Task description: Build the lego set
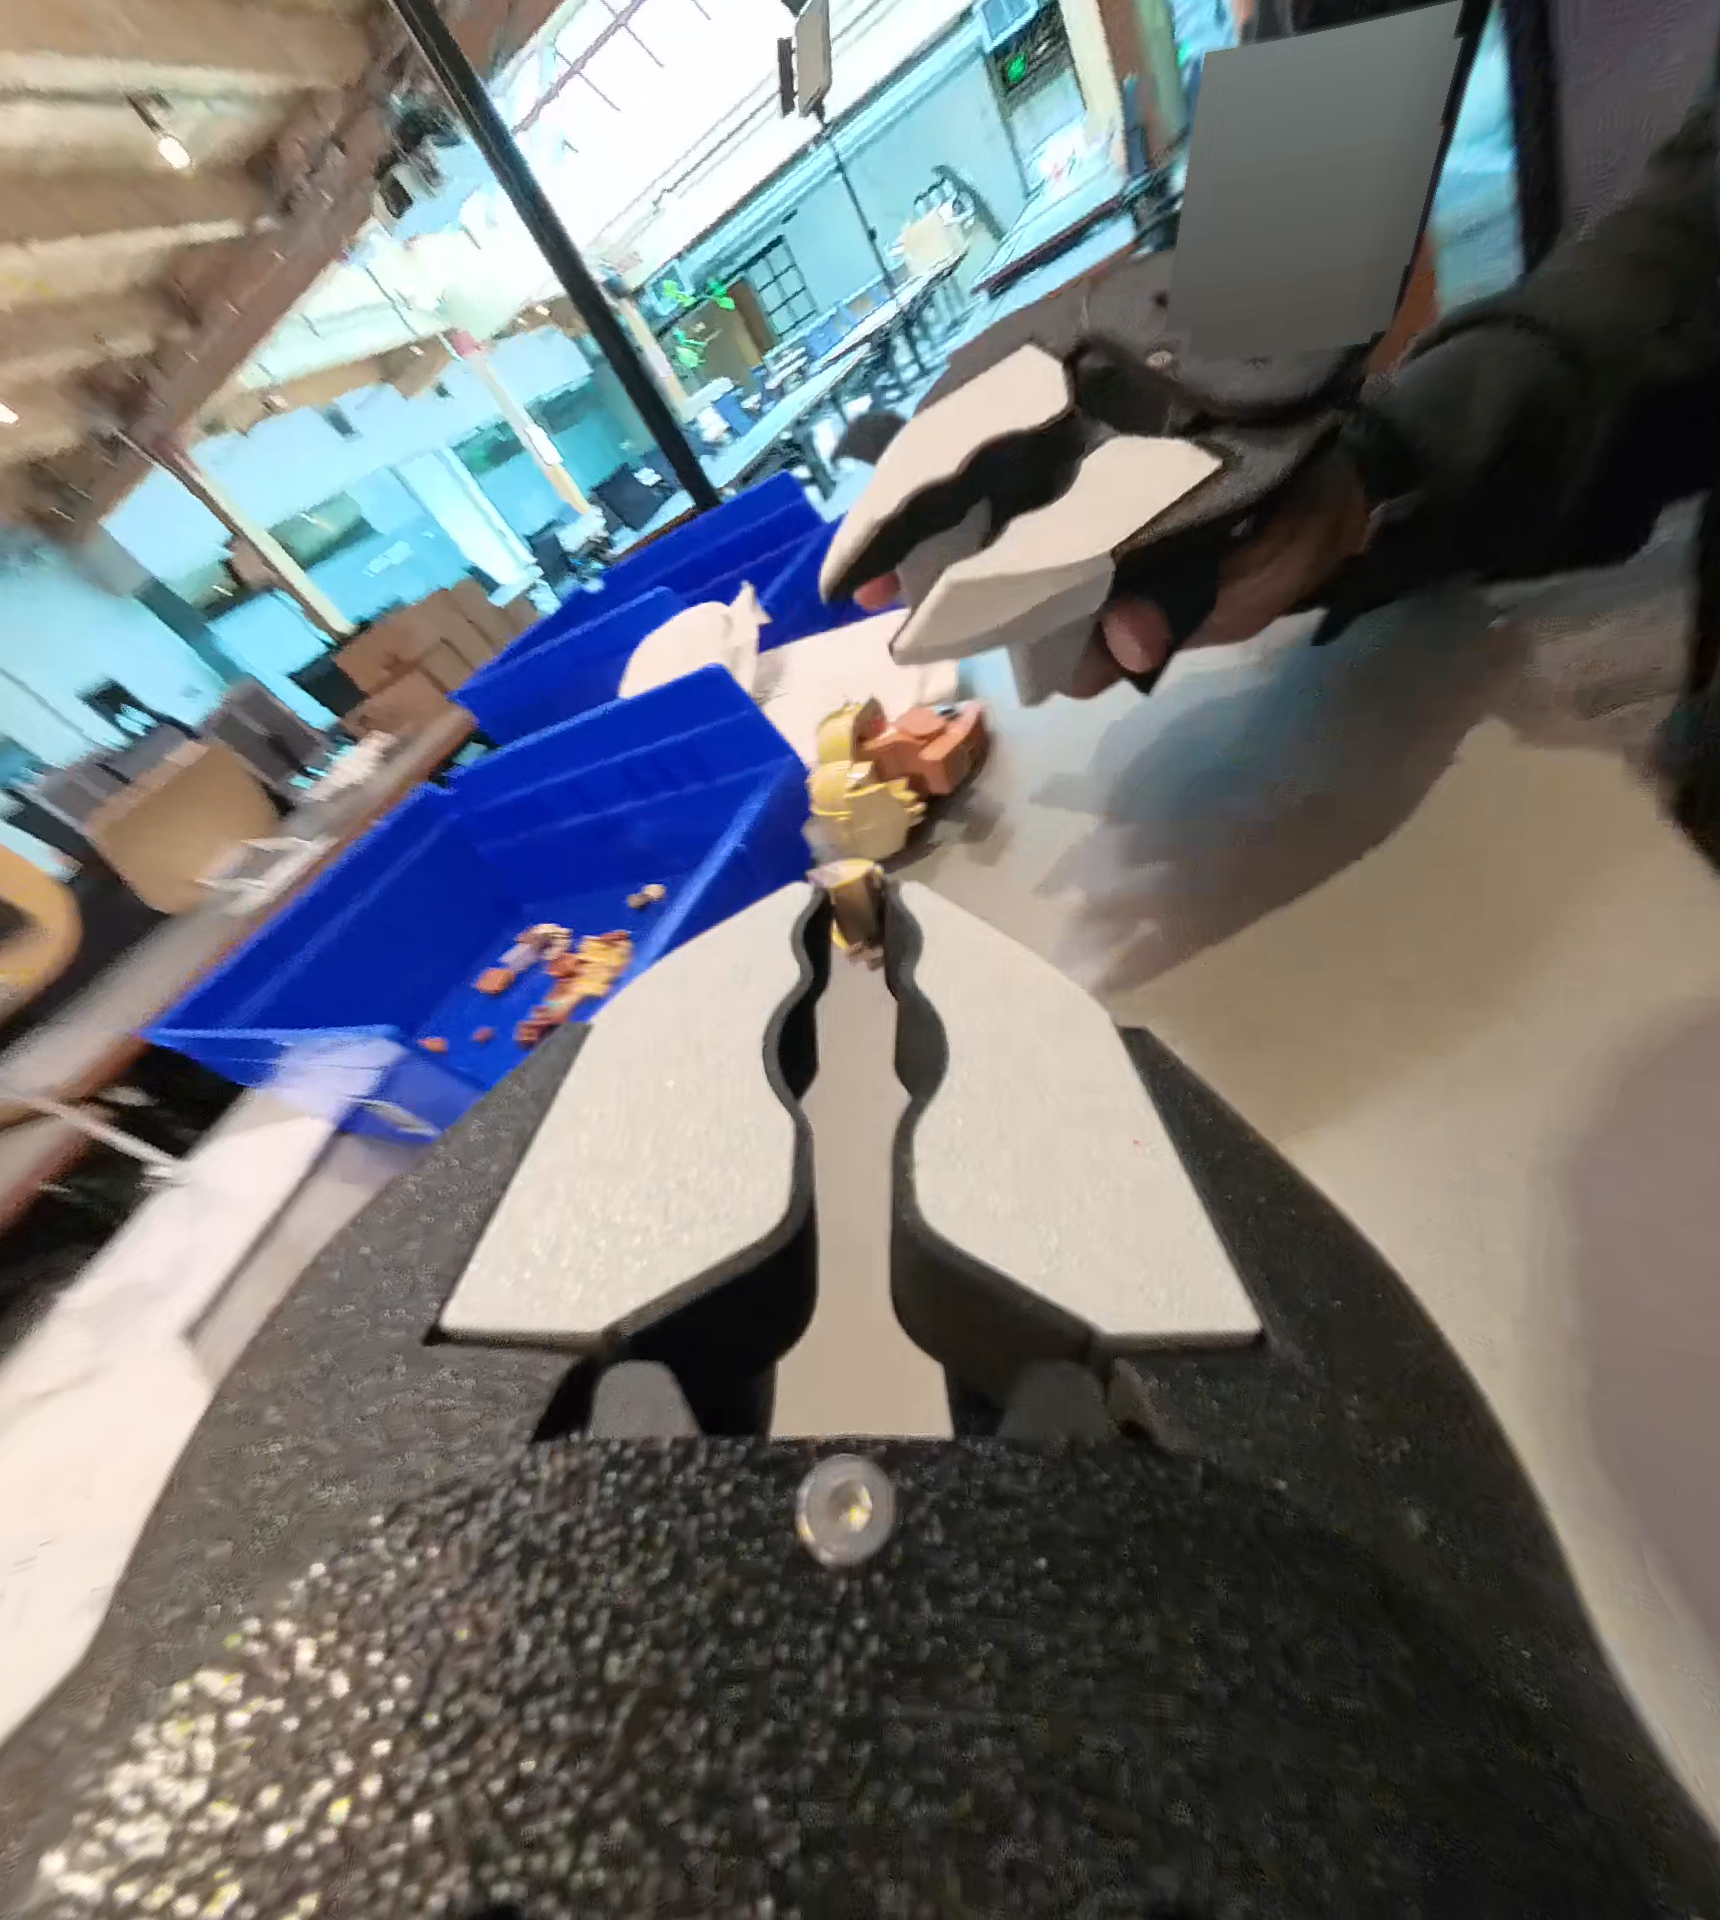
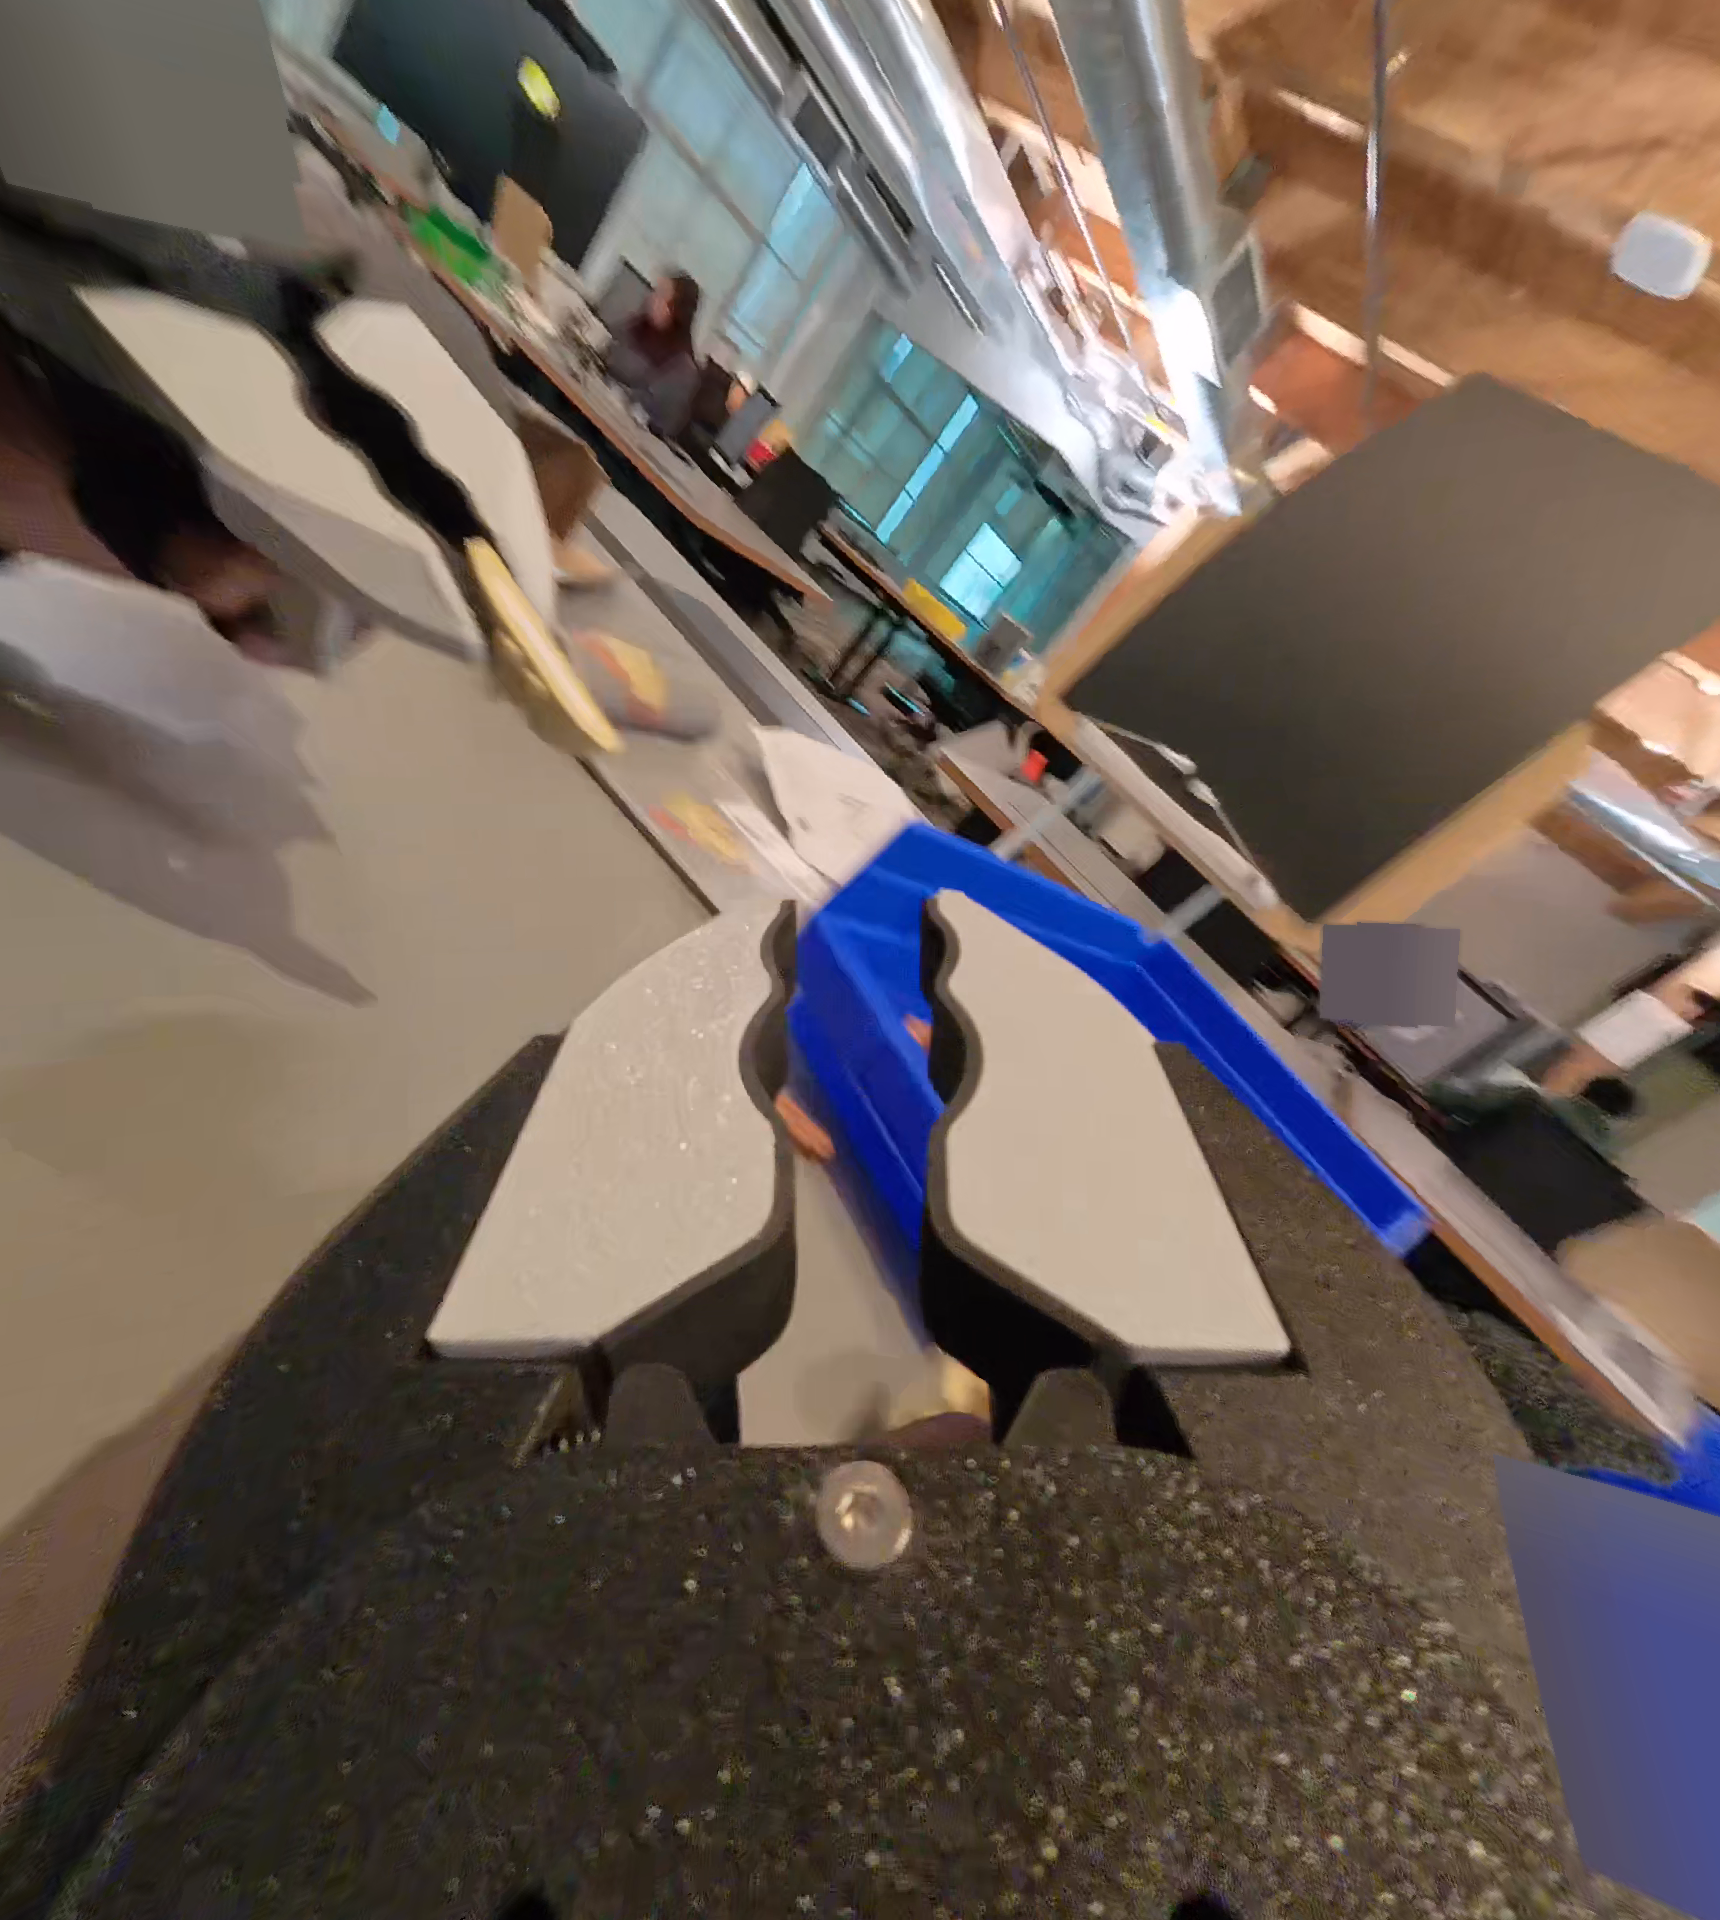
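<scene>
Two tongs: left tongs (image 1: pixel 851 914) pinch a small yellow piece (image 1: pixel 856 920) by its edge, right tongs (image 2: pixel 861 935) gape empty — piece may twist loose onto the surface (image 1: pixel 1355 1039).

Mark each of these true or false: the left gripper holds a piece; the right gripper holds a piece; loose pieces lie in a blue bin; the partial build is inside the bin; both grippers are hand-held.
1. The left gripper holds a yellow piece. True.
2. The right gripper holds a piece. False: its fingers stand apart with nothing between them.
3. Loose pieces lie in a blue bin. True.
4. The partial build is inside the bin. False: it sits on the table beside the bin.
5. Both grippers are hand-held. True.
</scene>
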`<move>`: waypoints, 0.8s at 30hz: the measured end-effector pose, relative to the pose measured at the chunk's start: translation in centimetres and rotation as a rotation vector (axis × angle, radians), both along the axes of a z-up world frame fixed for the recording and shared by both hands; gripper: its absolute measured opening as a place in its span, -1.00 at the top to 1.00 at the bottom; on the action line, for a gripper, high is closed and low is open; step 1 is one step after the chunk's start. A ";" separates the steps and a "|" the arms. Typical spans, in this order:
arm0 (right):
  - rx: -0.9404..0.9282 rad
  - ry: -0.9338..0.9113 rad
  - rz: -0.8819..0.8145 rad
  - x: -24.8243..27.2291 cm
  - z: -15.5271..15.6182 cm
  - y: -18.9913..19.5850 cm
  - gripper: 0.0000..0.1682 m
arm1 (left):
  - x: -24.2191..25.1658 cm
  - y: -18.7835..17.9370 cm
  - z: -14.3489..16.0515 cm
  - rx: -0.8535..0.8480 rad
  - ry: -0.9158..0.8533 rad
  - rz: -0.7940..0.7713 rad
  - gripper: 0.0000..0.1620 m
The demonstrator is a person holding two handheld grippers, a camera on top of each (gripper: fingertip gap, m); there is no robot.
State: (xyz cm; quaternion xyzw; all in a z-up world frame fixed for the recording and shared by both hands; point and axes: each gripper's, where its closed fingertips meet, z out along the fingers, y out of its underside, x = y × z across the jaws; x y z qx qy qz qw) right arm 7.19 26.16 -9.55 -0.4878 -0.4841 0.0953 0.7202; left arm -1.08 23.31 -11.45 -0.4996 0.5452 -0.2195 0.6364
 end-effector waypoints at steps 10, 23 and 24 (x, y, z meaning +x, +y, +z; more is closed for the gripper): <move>-0.480 -0.142 -0.204 12.1 -4.5 8.1 0.66 | 4.1 -0.3 -0.2 -0.598 -0.219 -0.179 0.89; -0.757 -0.216 -0.037 11.0 -7.8 8.7 0.62 | 4.0 -0.4 0.0 -0.770 -0.350 -0.200 0.89; -0.763 -0.215 -0.059 10.9 -7.9 8.6 0.62 | 3.9 -0.5 0.0 -0.775 -0.348 -0.202 0.89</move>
